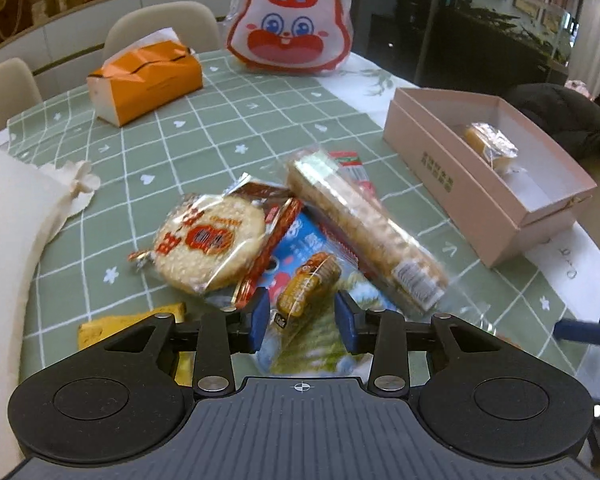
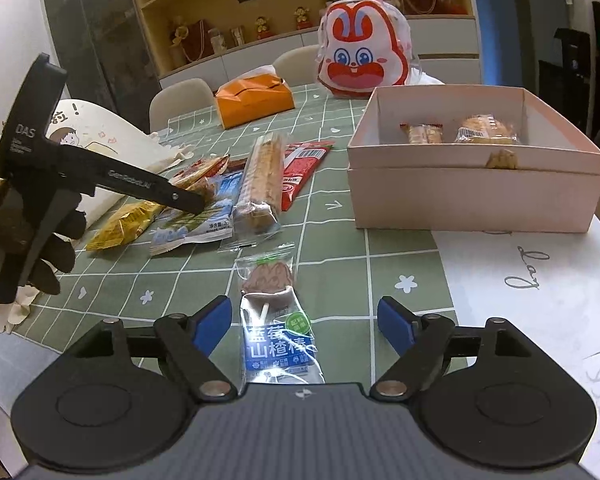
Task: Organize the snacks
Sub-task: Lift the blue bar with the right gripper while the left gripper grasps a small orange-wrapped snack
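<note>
In the left wrist view my left gripper [image 1: 303,318] stands open over a snack pile. A small brown-and-gold wrapped snack [image 1: 310,282] lies between its blue pads, which do not press it. Around it lie a round rice cracker [image 1: 208,244], a long cracker bar [image 1: 364,232] and a blue packet [image 1: 296,240]. My right gripper [image 2: 304,326] is wide open on the table, with a blue-labelled lollipop packet [image 2: 276,332] lying loose between its fingers. The open pink box [image 2: 472,196] holds a bar [image 2: 422,134] and a round cracker [image 2: 486,130].
An orange tissue box [image 1: 148,80] and a red-and-white rabbit bag [image 1: 290,20] stand at the far side. A white cloth bag [image 1: 8,220] lies at the left, a yellow packet [image 1: 132,324] near it. Chairs ring the table. A gloved hand [image 2: 20,232] holds the left gripper.
</note>
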{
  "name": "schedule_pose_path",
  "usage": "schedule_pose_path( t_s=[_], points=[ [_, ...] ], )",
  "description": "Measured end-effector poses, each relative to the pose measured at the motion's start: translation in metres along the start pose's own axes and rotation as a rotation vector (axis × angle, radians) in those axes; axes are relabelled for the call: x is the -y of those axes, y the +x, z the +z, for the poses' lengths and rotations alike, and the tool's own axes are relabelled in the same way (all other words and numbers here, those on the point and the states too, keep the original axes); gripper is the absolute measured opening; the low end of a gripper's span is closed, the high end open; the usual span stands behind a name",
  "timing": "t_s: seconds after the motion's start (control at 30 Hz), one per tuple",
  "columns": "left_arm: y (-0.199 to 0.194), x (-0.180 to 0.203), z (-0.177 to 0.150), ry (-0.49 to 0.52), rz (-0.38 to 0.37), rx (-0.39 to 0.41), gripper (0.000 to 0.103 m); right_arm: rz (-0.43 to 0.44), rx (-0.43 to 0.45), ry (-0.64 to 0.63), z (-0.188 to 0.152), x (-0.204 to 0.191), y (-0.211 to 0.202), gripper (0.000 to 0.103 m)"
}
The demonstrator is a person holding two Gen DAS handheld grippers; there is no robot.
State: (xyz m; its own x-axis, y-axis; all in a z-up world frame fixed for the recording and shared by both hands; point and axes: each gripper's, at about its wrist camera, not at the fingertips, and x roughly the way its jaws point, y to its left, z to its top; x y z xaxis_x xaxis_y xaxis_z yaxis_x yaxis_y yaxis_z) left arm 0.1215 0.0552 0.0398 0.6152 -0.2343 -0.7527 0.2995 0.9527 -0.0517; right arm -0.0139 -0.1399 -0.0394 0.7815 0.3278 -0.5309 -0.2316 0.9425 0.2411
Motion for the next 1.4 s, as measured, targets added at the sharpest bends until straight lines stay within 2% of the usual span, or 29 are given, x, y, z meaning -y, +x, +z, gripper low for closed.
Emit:
schedule_pose_path(
  t_s=[0.1,0.17,0.33,0.47,0.6,0.67,0.9,0.97,1.2,1.3,1.4],
  points=[
    [0.009,0.000,0.005,-0.005,-0.022,0.023,0.038,-0.002,0.000,0.007,0.000,0.001,0.000,0.082],
    [0.009,0.003,0.002,-0.003,-0.031,0.038,0.030,-0.002,-0.002,0.013,0.000,0.002,0.000,0.084],
    [-0.028,0.015,-0.020,-0.042,-0.114,0.080,0.027,-0.006,-0.010,0.005,0.000,0.001,0.002,0.087],
    [-0.054,0.043,-0.051,0.009,-0.052,0.031,0.026,-0.014,-0.021,-0.020,0.000,-0.003,0.004,0.090],
    [-0.056,0.057,-0.076,0.028,-0.060,-0.028,0.025,-0.032,-0.041,-0.065,0.000,-0.010,0.008,0.093],
    [-0.055,0.060,-0.084,0.037,-0.060,-0.024,0.025,-0.040,-0.055,-0.093,0.000,-0.014,0.009,0.095],
    [-0.048,0.053,-0.089,-0.009,-0.084,0.001,0.028,-0.081,-0.093,-0.179,0.000,-0.026,0.015,0.098],
    [-0.046,0.054,-0.087,-0.019,-0.095,0.010,0.029,-0.090,-0.106,-0.205,-0.001,-0.029,0.017,0.103],
    [-0.035,0.051,-0.084,-0.037,-0.163,0.065,0.029,-0.051,-0.130,-0.239,0.000,-0.026,0.016,0.103],
    [-0.033,0.053,-0.086,-0.030,-0.168,0.088,0.029,-0.055,-0.128,-0.238,-0.002,-0.027,0.014,0.103],
    [-0.031,0.056,-0.081,-0.020,-0.168,0.076,0.028,-0.047,-0.127,-0.245,-0.005,-0.026,0.010,0.103]
  ],
)
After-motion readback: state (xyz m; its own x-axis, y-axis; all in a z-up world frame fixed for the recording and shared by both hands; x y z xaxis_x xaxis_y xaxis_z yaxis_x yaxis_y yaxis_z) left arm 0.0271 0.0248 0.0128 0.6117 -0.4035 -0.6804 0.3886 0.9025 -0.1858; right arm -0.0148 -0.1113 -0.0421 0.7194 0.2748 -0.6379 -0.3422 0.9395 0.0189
